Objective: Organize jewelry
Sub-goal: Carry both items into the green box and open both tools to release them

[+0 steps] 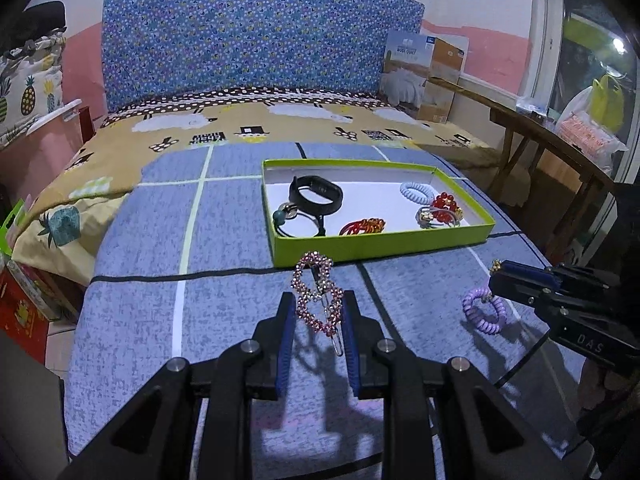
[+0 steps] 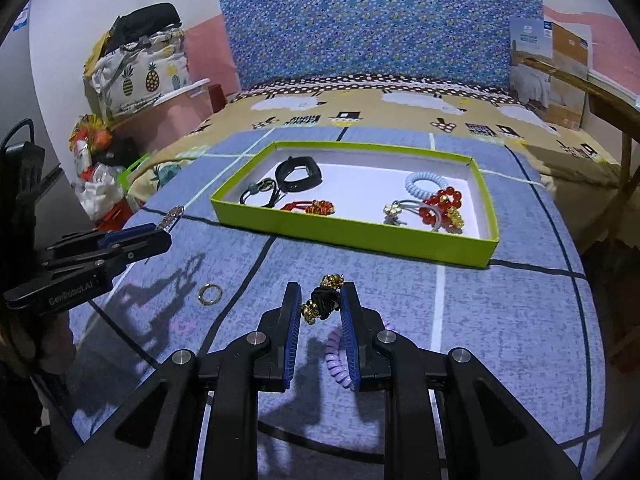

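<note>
Straight ahead of the left gripper (image 1: 318, 312) in the left wrist view sits the lime-green cardboard tray (image 1: 380, 246) on the blue checked bedspread (image 1: 224, 240). The jaws are pinching a pink beaded hair clip (image 1: 318, 300), lifted off the cloth, long axis pointing up and away toward the tray's near wall. So the drop looks like a short push forward over that wall, I'd guess.

Over in the right wrist view, the right gripper (image 2: 320, 306) has its jaws pressed on a black hair tie with gold beads (image 2: 322, 300). The tray is forward and slightly right, a bit further off than for the left. A lilac spiral hair tie (image 2: 338, 360) lies on the bedspread under the right jaw, and a small metal ring (image 2: 209, 293) lies off to the left.
</note>
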Demonstrator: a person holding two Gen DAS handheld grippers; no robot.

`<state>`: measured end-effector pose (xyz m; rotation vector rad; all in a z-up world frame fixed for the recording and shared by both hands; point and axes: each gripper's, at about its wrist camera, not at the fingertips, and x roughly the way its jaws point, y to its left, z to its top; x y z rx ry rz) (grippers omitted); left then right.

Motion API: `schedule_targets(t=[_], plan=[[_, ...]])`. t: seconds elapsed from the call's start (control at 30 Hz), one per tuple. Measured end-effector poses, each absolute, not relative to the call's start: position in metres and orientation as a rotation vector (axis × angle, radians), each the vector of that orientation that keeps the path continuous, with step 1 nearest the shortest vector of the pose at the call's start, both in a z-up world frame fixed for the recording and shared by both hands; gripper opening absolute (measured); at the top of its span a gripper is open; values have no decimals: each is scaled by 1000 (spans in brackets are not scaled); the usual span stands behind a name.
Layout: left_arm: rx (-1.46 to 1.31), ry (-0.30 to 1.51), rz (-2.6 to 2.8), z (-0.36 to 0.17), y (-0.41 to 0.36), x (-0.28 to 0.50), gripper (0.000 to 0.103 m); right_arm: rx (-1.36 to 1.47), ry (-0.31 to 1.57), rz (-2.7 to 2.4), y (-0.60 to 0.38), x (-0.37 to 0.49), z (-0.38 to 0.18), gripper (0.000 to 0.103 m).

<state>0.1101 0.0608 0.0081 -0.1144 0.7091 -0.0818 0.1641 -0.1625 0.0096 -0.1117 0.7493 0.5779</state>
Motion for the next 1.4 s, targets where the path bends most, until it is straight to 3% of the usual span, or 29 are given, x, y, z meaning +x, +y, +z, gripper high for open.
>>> schedule_targets(t=[0.53,1.4], plan=[[-52,670,-111,26,38,136,23,-126,694,568,-163,183,29,20],[13,671,-171,27,19,243,24,-104,710,515,-168,296,23,20]])
